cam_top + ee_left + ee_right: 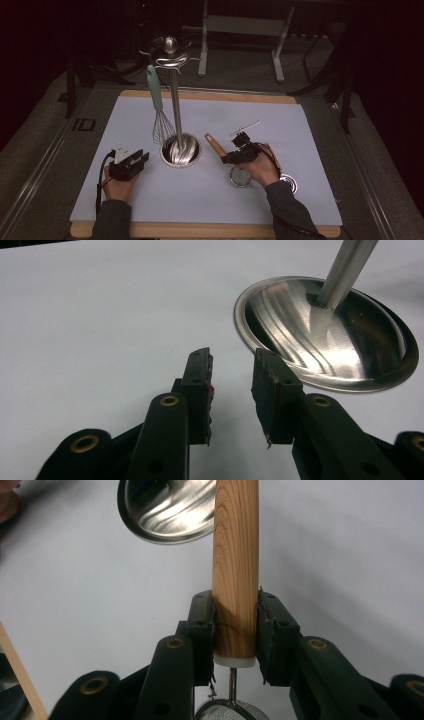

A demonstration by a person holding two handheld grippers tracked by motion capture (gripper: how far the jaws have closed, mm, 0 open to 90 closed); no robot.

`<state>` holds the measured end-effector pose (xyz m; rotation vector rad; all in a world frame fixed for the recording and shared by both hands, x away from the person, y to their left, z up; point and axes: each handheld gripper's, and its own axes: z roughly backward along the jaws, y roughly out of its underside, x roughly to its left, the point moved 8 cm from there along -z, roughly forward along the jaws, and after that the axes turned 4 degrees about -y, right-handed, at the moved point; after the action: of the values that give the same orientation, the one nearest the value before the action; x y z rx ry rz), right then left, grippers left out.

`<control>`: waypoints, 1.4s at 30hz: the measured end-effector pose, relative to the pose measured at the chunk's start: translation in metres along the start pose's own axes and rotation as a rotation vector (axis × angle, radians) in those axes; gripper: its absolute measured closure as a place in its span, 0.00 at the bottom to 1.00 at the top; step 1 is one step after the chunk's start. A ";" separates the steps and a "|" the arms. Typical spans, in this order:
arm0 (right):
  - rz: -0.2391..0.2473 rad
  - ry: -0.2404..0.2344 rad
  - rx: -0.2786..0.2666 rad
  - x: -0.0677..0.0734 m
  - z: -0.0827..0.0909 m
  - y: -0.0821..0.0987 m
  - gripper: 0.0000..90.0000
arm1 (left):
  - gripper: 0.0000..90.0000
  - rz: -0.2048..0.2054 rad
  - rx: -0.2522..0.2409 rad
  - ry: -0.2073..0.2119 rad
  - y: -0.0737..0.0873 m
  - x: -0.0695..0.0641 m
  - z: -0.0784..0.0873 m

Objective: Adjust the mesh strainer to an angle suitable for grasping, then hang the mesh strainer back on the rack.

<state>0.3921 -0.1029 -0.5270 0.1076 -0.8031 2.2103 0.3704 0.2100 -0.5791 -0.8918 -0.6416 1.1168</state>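
Right claw (235, 630) is clamped on the wooden handle (235, 555) of a small strainer (241, 176), pads pressing both sides near the end where the wire stem comes out. In the right gripper view the mesh bowl sits just under the claw, and the handle runs straight away from it toward the shiny base (170, 510) of the utensil stand. From the high view the strainer's long axis is tilted, handle tip (212, 140) pointing up and left at the stand, mesh end low by the person's right hand (265, 167), just over the bench (300, 130).

Left claw (232, 390) is parked on the bench with its jaws standing partly apart and nothing between them, just beside the rim of the stand's base (325, 330). It's close to the stand but holds nothing, so my guess is the right hand does the hanging.

What matters for the next move: the stand's pole (176, 105) rises up and to the left of the strainer, and the hooks at the top (170, 57) are well above where the handle is now. So the handle end has to go up and over that way, I'd say.

As for what's already on the stand: a whisk with a mint green handle (156, 92) hangs from one hook, wires down near the base dish (180, 150). The dish itself looks empty. Whether the strainer handle has a hanging hole I can't tell.
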 end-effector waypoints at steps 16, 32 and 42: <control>0.022 -0.004 -0.048 0.008 0.011 -0.007 0.79 | 0.76 0.016 0.007 0.009 0.000 0.001 0.000; 0.061 -0.030 -0.139 0.023 0.028 -0.019 0.79 | 0.76 0.013 0.008 0.008 0.001 0.001 0.000; 0.096 -0.051 -0.179 0.030 0.038 -0.026 0.79 | 0.75 0.016 0.007 0.009 0.000 0.001 0.000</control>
<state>0.3823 -0.0923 -0.4739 0.0390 -1.0499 2.2206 0.3708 0.2108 -0.5798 -0.8965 -0.6239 1.1282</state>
